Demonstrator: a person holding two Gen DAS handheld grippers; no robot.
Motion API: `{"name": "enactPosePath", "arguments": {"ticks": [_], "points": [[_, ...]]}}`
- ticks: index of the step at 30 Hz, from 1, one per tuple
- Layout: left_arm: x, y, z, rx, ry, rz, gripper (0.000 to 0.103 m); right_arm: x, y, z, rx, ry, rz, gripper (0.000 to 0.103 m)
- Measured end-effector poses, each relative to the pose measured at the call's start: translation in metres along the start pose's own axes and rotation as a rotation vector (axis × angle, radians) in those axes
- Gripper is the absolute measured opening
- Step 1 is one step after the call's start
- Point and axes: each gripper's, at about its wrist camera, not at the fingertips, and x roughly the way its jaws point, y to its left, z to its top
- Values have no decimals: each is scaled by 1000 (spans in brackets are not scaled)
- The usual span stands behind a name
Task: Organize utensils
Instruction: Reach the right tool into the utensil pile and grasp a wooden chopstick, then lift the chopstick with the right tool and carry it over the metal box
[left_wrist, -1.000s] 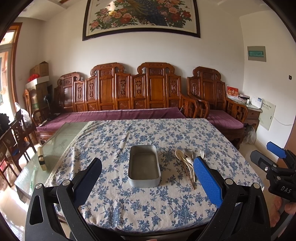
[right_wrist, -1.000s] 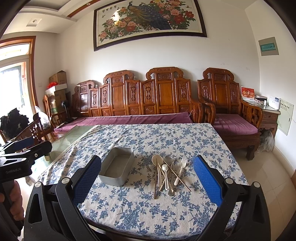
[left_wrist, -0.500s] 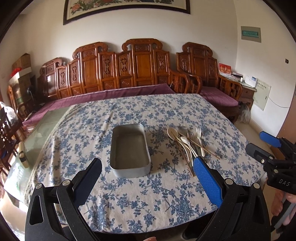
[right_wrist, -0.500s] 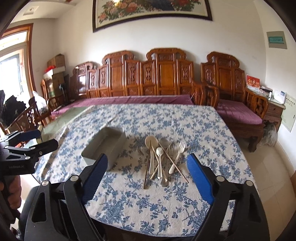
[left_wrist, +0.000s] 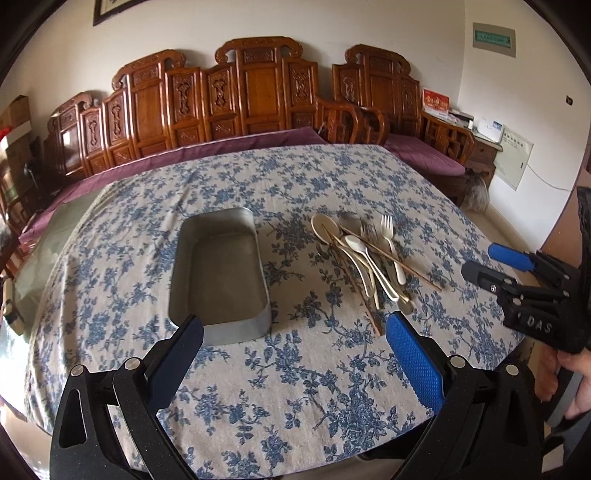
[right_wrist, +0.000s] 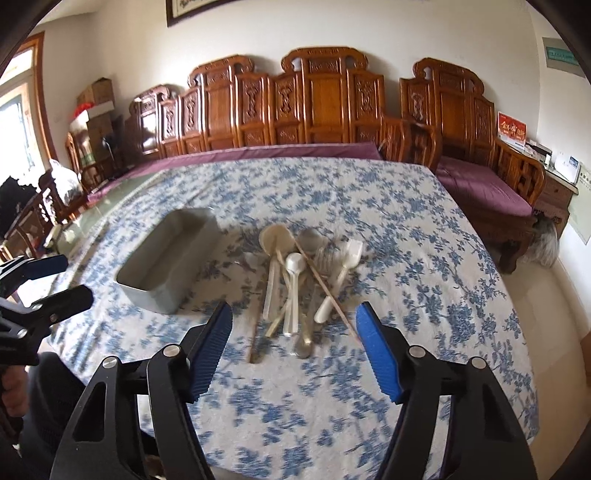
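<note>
A grey metal tray (left_wrist: 221, 273) lies empty on the blue-flowered tablecloth (left_wrist: 288, 384); it also shows in the right wrist view (right_wrist: 168, 258). To its right lies a pile of utensils (left_wrist: 365, 258): cream spoons, a white fork, metal pieces and chopsticks, also in the right wrist view (right_wrist: 303, 284). My left gripper (left_wrist: 295, 328) is open and empty, just short of the tray's near end. My right gripper (right_wrist: 293, 314) is open and empty, just short of the pile's handle ends; it shows in the left wrist view (left_wrist: 495, 264) at the right.
Carved wooden benches (left_wrist: 236, 99) with purple cushions stand behind the table. A bare glass strip (left_wrist: 55, 240) of the table shows at the left. A side cabinet (right_wrist: 557, 184) stands at the far right. Chairs and boxes (right_wrist: 92, 110) are at the far left.
Both grippers have moved forward and tilted down over the table. The tray and the pile look larger and closer. The right gripper's fingers have narrowed somewhat but stay open.
</note>
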Motion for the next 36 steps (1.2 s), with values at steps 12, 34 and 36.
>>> {"name": "enactPosePath", "arguments": {"ticks": [12,34,36], "points": [[41,-29,-4,69,74,-18,95,91,-46,-12,-102,185,12,50],[130,-63,-4,77,240,-26,79,147,-59,-21,-185,262,61,8],[137,-63,-2,61,251,-28,76,144,-60,-23,-179,255,67,6]]}}
